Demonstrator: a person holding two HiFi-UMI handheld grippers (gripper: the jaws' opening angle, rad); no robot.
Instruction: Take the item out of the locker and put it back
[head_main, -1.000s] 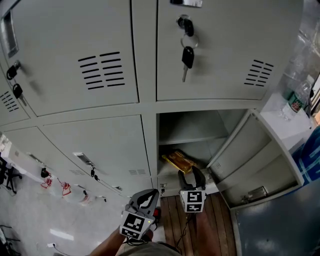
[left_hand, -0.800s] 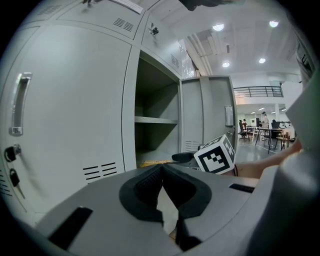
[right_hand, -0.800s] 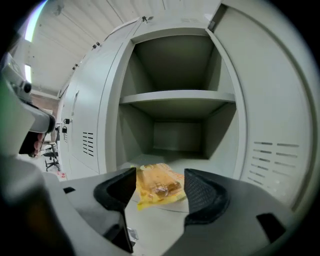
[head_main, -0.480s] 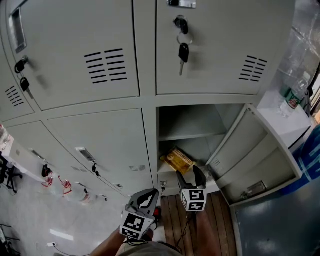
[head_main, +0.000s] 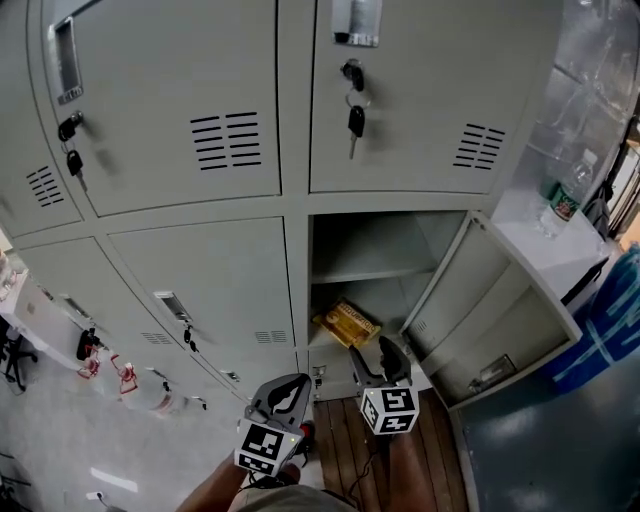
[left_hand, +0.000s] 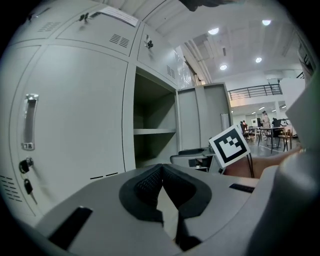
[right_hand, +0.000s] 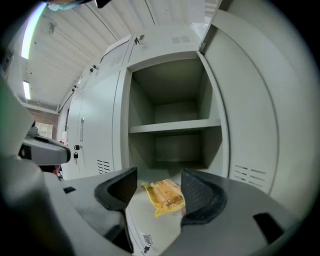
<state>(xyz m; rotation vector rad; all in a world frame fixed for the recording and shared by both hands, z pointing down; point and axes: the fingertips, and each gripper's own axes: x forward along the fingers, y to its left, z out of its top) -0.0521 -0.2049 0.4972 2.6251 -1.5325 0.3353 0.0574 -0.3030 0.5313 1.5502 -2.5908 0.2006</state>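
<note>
Locker (head_main: 385, 238), door (head_main: 500, 322) swung open: one yellow packet (head_main: 345, 322) lies flat on the compartment floor, beneath the shelf (head_main: 365, 272). Right gripper (head_main: 370, 350) sits just outside, its jaws lately opening, wide apart and gripping nothing. Left gripper (left_hand: 161, 181) is beside it, jaws together, empty.

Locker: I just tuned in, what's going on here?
A person stands at the open locker with a gripper in each hand. The packet lies on its floor, under the shelf. The right gripper points at it; its jaws have just been opening and stand apart, gripping nothing. The left gripper hangs back, shut and empty.
</note>
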